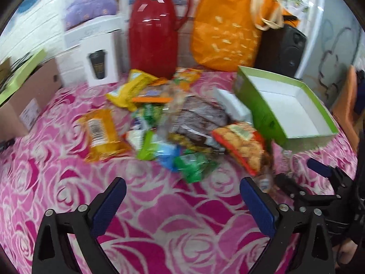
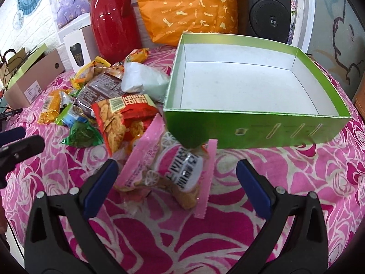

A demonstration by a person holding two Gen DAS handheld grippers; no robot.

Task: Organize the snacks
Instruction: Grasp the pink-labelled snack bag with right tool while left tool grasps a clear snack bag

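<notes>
Right gripper [image 2: 176, 185] wide, empty; pink-edged clear snack packet [image 2: 168, 173] between fingers, against green cardboard box [image 2: 251, 123] near corner; left gripper [image 1: 182, 205] farther

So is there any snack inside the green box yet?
No, the green box shows only its bare white floor in the right wrist view, and the snack packets all lie outside it on the pink cloth.

Both wrist views look steeply down and forward over the pink cloth [image 1: 159, 205]. The left view faces the snack pile [image 1: 173, 127]; the right sits nearer the green box [image 2: 251, 123]. Both share pile, box and red jug [image 2: 111, 18].
</notes>
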